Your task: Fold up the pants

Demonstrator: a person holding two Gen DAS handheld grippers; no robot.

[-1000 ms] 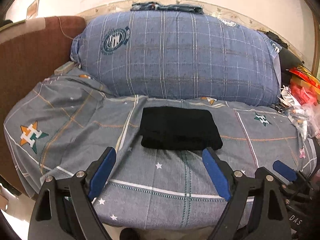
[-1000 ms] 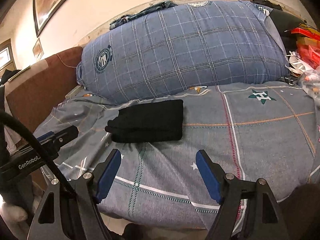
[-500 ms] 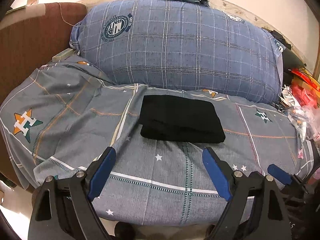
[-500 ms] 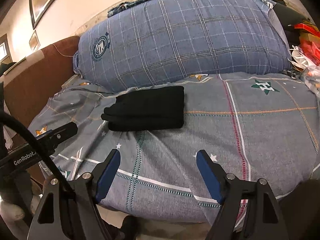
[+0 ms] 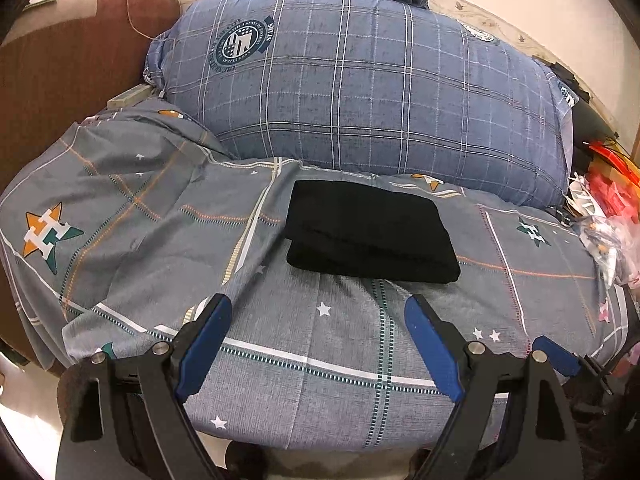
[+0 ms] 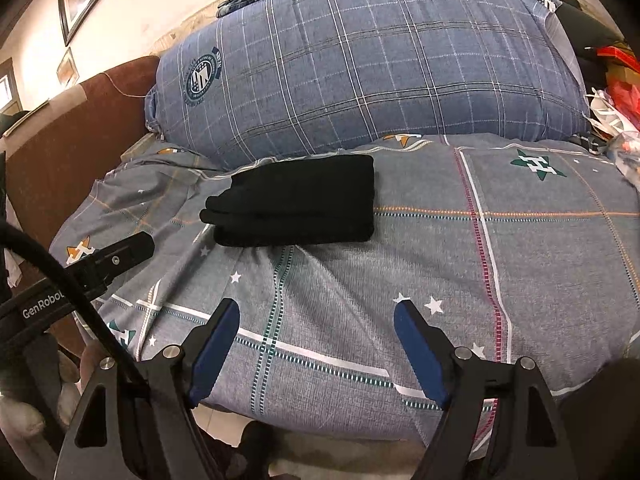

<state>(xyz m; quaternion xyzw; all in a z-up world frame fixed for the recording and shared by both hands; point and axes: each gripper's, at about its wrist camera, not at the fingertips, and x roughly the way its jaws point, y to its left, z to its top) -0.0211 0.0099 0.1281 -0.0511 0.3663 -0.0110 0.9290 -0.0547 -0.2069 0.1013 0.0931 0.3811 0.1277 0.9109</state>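
Two grippers, both with jaws spread wide and holding nothing: the left gripper (image 5: pixel 318 330) and right gripper (image 6: pixel 316 334) hang over the near edge of the bed (image 5: pixel 304 384), well short of the pants (image 5: pixel 370 232). Pants (image 6: pixel 296 206) are already a compact black rectangle, several layers thick, lying flat on the grey star-print sheet just in front of the big blue plaid pillow (image 5: pixel 360 92). Looks folded to me, so probably done or nearly. The fabric looks soft, matte and knit-ish, light and floppy rather than stiff. If it needs moving I'd pinch the whole stack at the rounded left fold, since grabbing one loose layer would likely pull it open.
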